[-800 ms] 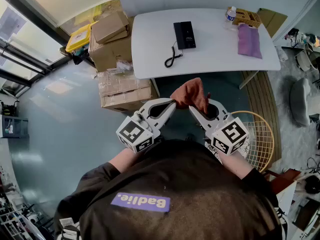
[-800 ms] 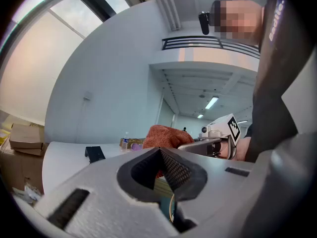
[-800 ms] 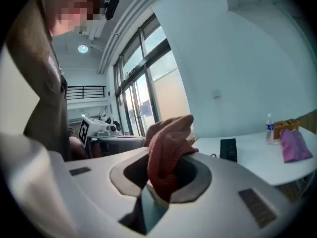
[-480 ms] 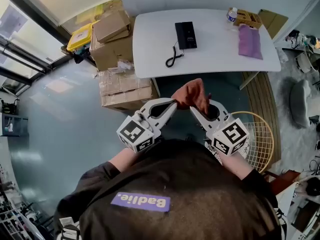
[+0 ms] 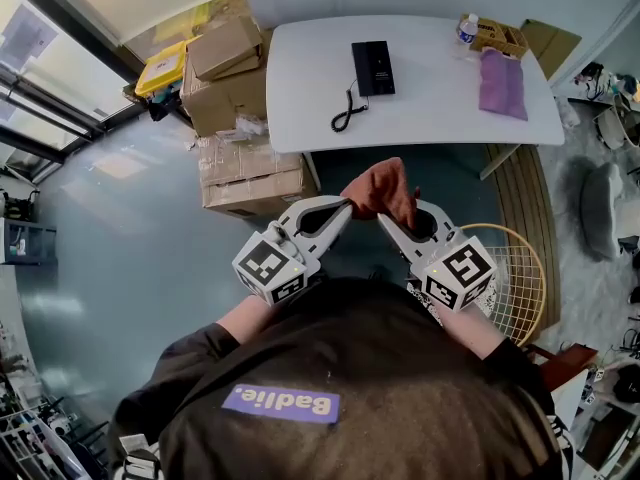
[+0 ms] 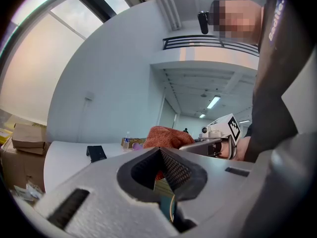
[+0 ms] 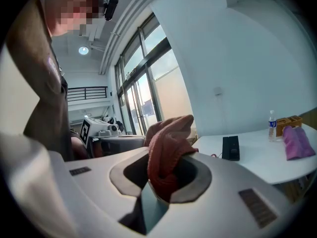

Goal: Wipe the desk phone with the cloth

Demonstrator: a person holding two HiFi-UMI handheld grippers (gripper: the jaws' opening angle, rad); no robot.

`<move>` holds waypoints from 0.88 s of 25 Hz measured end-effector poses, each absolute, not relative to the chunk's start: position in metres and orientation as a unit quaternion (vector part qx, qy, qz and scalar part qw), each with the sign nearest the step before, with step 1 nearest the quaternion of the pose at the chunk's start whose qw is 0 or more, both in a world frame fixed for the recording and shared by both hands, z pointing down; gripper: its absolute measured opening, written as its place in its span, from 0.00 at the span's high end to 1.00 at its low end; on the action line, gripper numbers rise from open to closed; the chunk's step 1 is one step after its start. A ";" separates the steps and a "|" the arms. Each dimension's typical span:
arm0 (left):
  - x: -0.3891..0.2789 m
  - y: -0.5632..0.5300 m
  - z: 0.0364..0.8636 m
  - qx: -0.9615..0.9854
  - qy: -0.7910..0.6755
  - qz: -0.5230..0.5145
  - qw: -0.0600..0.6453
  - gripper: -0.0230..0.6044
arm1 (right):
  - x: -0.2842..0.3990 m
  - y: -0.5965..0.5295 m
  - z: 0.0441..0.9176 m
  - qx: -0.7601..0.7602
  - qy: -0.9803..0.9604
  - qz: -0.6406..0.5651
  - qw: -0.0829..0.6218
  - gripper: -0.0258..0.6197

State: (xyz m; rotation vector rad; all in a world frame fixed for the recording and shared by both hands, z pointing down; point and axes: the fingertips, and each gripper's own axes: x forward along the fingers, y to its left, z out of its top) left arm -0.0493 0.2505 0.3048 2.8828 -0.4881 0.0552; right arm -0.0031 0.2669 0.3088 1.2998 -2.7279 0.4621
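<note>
A black desk phone (image 5: 372, 68) lies on the white table (image 5: 440, 118) far ahead of me, its coiled cord (image 5: 345, 114) trailing to the left. The same phone (image 7: 230, 148) also appears small in the right gripper view. Both grippers are held close to my chest, well short of the table. My right gripper (image 5: 388, 215) is shut on a rust-red cloth (image 5: 383, 188), which bunches up out of its jaws (image 7: 167, 152). My left gripper (image 5: 345, 206) is shut with nothing in it, its tip right beside the cloth (image 6: 166, 136).
On the table's right end lie a purple cloth (image 5: 502, 83), a water bottle (image 5: 466, 30) and a small wooden box (image 5: 493, 36). Cardboard boxes (image 5: 235, 78) and a yellow box (image 5: 160, 72) are stacked left of the table. A wire basket (image 5: 515, 278) stands at my right.
Both grippers and the cloth hold the same pose. Only the head view has drifted a little.
</note>
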 end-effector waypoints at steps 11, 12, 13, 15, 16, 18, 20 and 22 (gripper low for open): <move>-0.029 0.237 0.313 0.969 -0.222 0.020 0.107 0.94 | 0.030 0.253 0.332 0.388 -0.905 0.170 0.043 0.81; -0.029 0.234 0.315 0.968 -0.226 0.019 0.108 0.94 | 0.031 0.251 0.333 0.386 -0.905 0.171 0.046 0.81; -0.028 0.231 0.316 0.967 -0.229 0.018 0.110 0.94 | 0.032 0.248 0.335 0.383 -0.906 0.173 0.048 0.81; -0.028 0.221 0.318 0.966 -0.232 0.015 0.112 0.94 | 0.033 0.239 0.338 0.379 -0.907 0.177 0.053 0.81; -0.029 0.215 0.319 0.966 -0.233 0.014 0.112 0.94 | 0.033 0.233 0.340 0.378 -0.907 0.178 0.055 0.81; -0.031 0.200 0.320 0.967 -0.231 0.013 0.110 0.94 | 0.030 0.219 0.342 0.380 -0.906 0.177 0.056 0.81; -0.034 0.182 0.320 0.968 -0.227 0.009 0.108 0.94 | 0.027 0.202 0.343 0.385 -0.904 0.178 0.057 0.81; -0.038 0.159 0.320 0.969 -0.221 0.007 0.108 0.94 | 0.021 0.183 0.342 0.388 -0.902 0.177 0.060 0.81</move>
